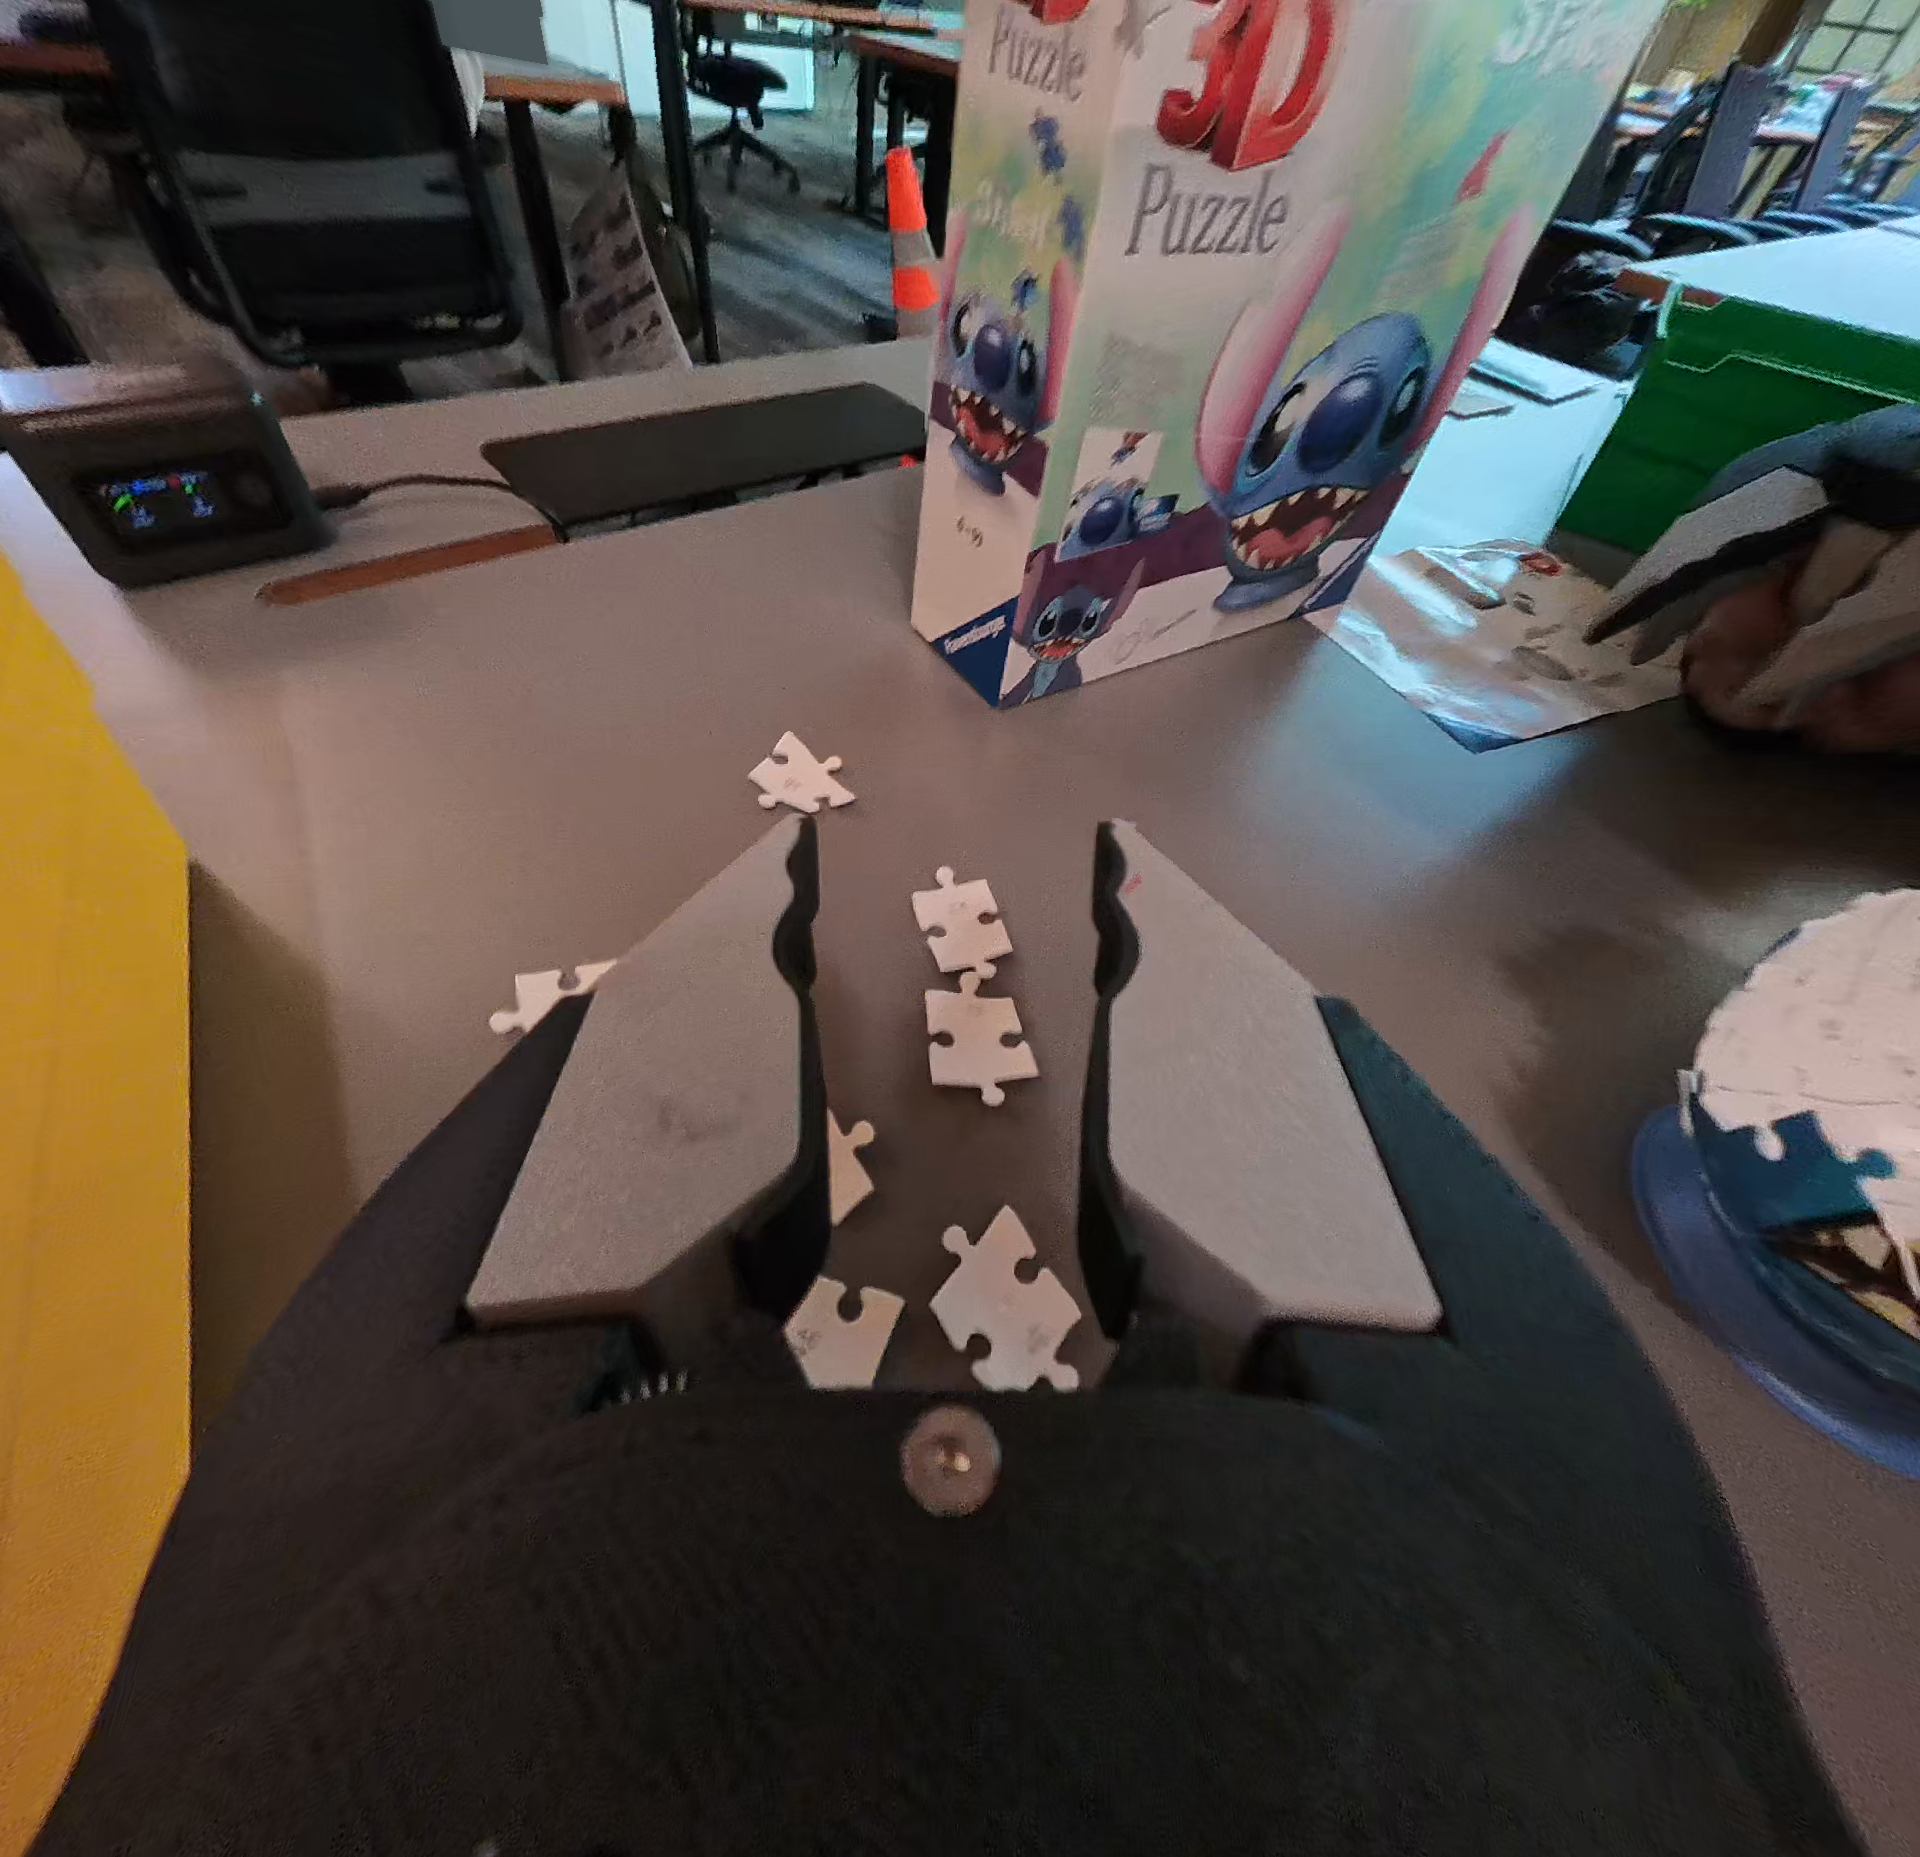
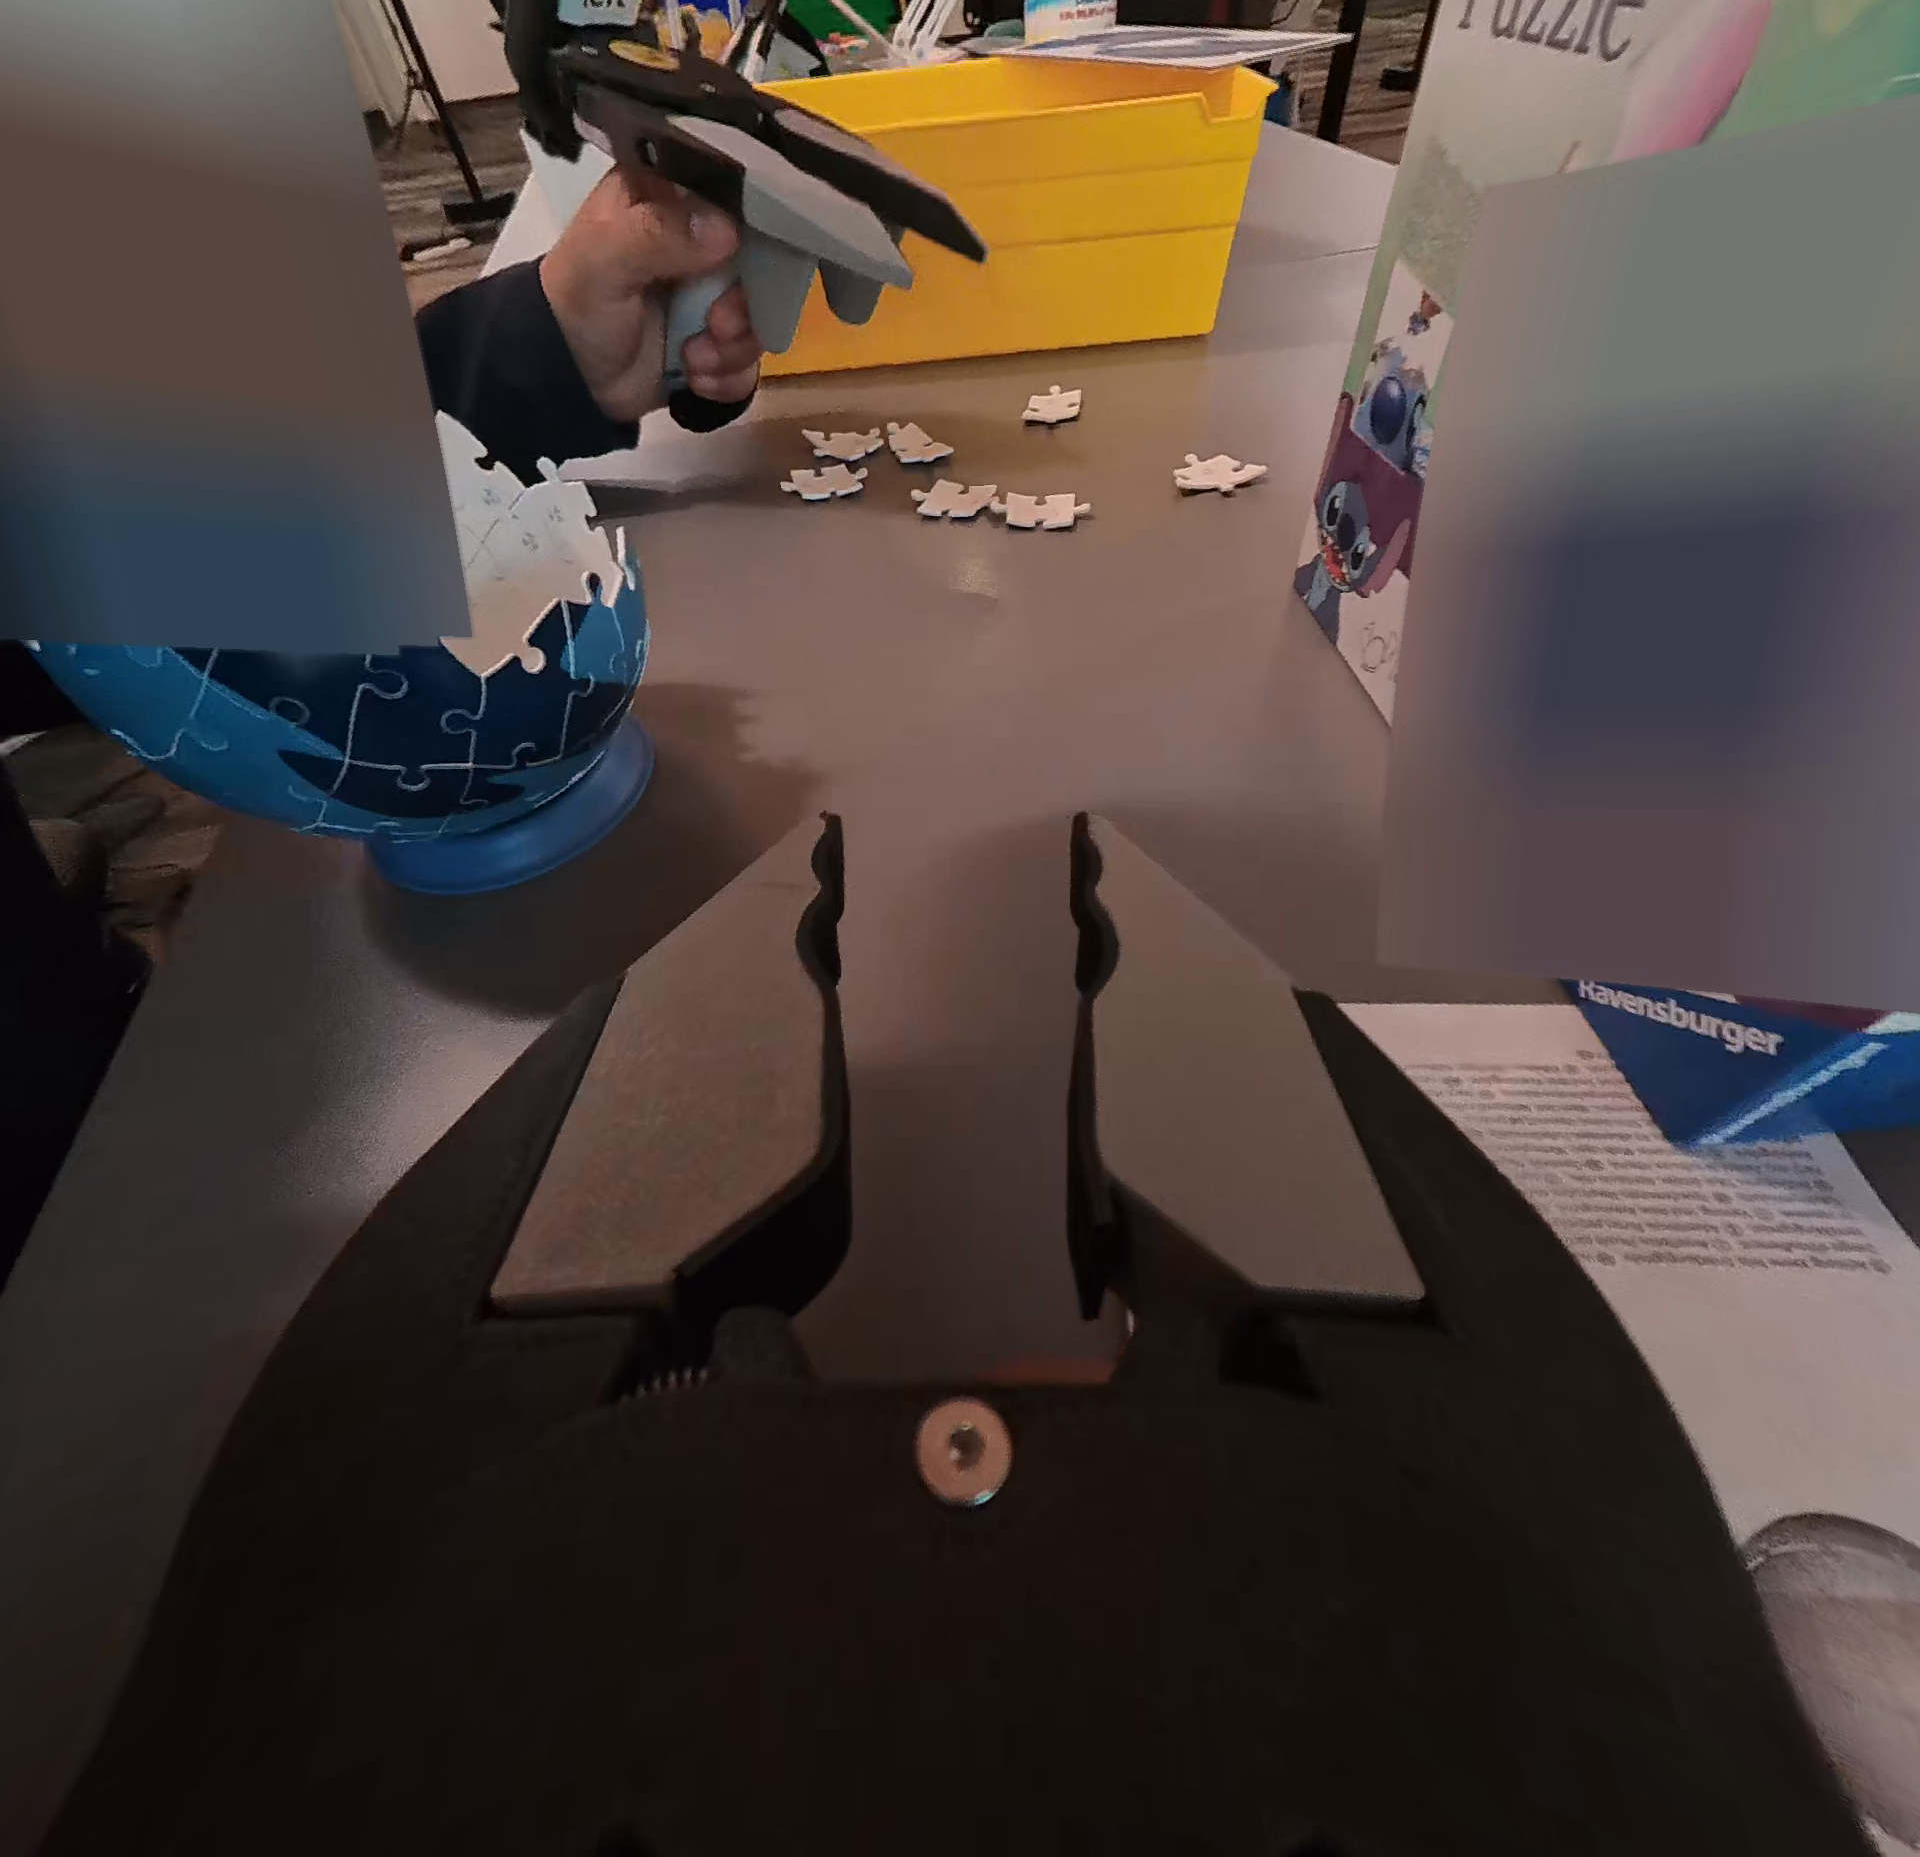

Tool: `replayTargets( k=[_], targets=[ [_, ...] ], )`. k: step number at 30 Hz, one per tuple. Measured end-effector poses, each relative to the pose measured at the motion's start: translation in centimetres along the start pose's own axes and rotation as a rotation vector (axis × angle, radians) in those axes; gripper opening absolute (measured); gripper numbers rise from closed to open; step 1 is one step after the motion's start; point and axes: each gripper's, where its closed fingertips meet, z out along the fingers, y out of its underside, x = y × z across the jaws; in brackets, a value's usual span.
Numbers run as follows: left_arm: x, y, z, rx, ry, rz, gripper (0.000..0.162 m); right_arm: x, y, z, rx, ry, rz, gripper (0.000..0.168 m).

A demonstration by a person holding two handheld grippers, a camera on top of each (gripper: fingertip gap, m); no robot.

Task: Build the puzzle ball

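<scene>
Several white, face-down puzzle pieces (image 1: pixel 961 919) lie on the grey table (image 1: pixel 520 727). My left gripper (image 1: pixel 954 831) is open above them, with pieces lying between its fingers. The partly built puzzle ball (image 1: pixel 1808 1132) sits on a blue stand at the right; it shows blue with a white open rim in the right wrist view (image 2: pixel 416 727). My right gripper (image 2: pixel 954 825) is open and empty over bare table, right of the ball. The left gripper (image 2: pixel 883 218) shows far off in the right wrist view, above the pieces (image 2: pixel 1044 508). The right gripper (image 1: pixel 1704 581) shows at the right edge of the left wrist view.
The tall puzzle box (image 1: pixel 1195 353) stands behind the pieces. A yellow bin (image 2: pixel 1039 207) sits at the table's far side. A printed instruction sheet (image 2: pixel 1662 1236) lies by my right gripper. A dark device with a small screen (image 1: pixel 156 477) and a black flat pad (image 1: pixel 707 446) sit at the back left. My hands' fingertips stand some 25 cm from each other.
</scene>
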Motion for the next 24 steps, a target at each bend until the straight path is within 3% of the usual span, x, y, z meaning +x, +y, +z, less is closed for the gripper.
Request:
replayTargets(
  k=[10,24],
  targets=[
    [-0.2,0.0,-0.3,-0.011,-0.06,0.062,0.048,-0.2,-0.5,-1.5,0.065,0.0,0.048,0.041],
    [1.0,0.1,0.0,-0.01,-0.004,0.073,0.046,0.7,0.2,-0.7,0.005,0.05,0.073,0.046]
  ],
)
